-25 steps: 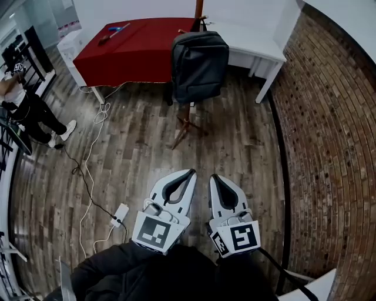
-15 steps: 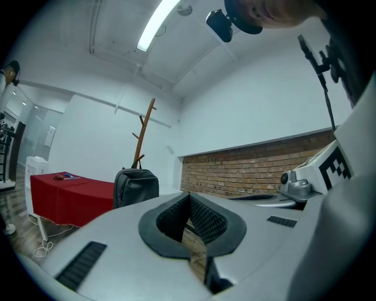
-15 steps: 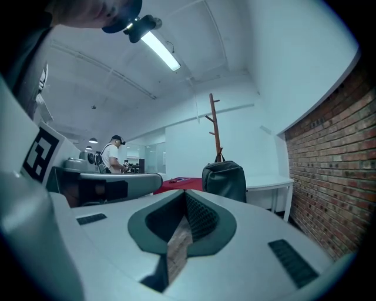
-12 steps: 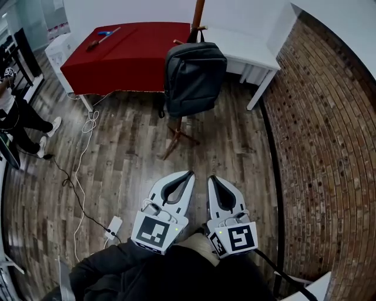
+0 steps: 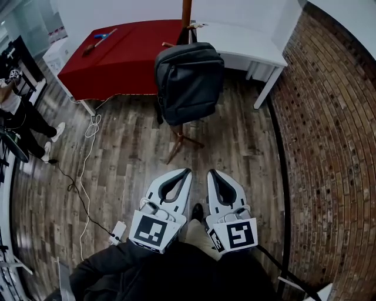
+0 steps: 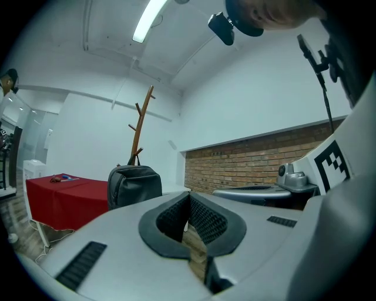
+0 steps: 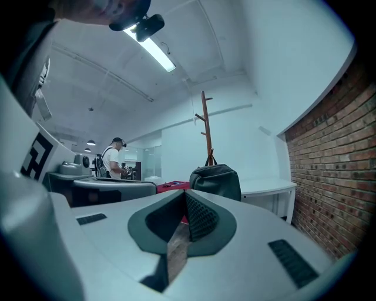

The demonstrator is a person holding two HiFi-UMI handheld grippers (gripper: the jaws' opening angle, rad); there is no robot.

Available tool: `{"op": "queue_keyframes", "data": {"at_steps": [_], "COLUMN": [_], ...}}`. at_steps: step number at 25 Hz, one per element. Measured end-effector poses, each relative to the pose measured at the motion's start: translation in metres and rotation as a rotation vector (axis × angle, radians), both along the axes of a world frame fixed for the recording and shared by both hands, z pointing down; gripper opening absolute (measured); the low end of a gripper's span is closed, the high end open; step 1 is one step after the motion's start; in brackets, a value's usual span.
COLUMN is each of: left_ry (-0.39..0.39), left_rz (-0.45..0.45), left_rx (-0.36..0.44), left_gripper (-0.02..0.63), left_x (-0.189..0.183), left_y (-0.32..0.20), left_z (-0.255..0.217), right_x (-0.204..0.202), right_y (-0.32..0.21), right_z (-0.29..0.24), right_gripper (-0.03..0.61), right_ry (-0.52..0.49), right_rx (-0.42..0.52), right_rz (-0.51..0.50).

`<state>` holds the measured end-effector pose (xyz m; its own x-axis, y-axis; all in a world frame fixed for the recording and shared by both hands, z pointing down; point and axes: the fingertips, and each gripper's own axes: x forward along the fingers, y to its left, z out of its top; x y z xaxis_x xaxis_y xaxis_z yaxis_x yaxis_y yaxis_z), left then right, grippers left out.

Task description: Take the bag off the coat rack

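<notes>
A dark grey backpack point(image 5: 189, 81) hangs by its top handle from a wooden coat rack point(image 5: 186, 17), whose tripod feet point(image 5: 179, 144) stand on the wood floor. The same backpack point(image 6: 134, 184) point(image 7: 216, 180) shows ahead in both gripper views, under the rack's pole point(image 6: 139, 127) point(image 7: 207, 126). My left gripper point(image 5: 184, 173) and right gripper point(image 5: 212, 174) are held side by side low in the head view, well short of the bag. Both are shut with nothing between their jaws.
A red-covered table point(image 5: 120, 57) and a white table point(image 5: 241, 42) stand behind the rack. A brick wall point(image 5: 329, 147) runs along the right. White cables and a power strip point(image 5: 119, 230) lie on the floor at left, where a person point(image 5: 23, 117) stands.
The backpack and rack have come nearer and look larger in the head view. Both grippers stay shut and side by side, advancing with me toward the rack.
</notes>
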<state>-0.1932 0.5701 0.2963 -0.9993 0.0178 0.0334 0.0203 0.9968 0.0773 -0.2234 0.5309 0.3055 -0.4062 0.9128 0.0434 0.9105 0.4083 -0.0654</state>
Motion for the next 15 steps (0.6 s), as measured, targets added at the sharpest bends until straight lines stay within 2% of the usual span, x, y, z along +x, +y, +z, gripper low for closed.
{"op": "queue_keyframes", "data": {"at_steps": [9,15], "left_ry": [0.031,0.038], "left_rz": [-0.068,-0.115], "left_rx": [-0.027,-0.043], "left_gripper": [0.009,0.009], "left_x": [-0.094,-0.137], "left_y": [0.014,0.018], "left_z": [-0.003,-0.006], "right_x": [-0.094,-0.140], "right_y": [0.021,0.029], "right_z": [0.000,-0.001], "right_gripper": [0.008,0.008], "right_ry": [0.027,0.035], "right_rx": [-0.028,-0.044], "right_rz": [-0.080,-0.129]}}
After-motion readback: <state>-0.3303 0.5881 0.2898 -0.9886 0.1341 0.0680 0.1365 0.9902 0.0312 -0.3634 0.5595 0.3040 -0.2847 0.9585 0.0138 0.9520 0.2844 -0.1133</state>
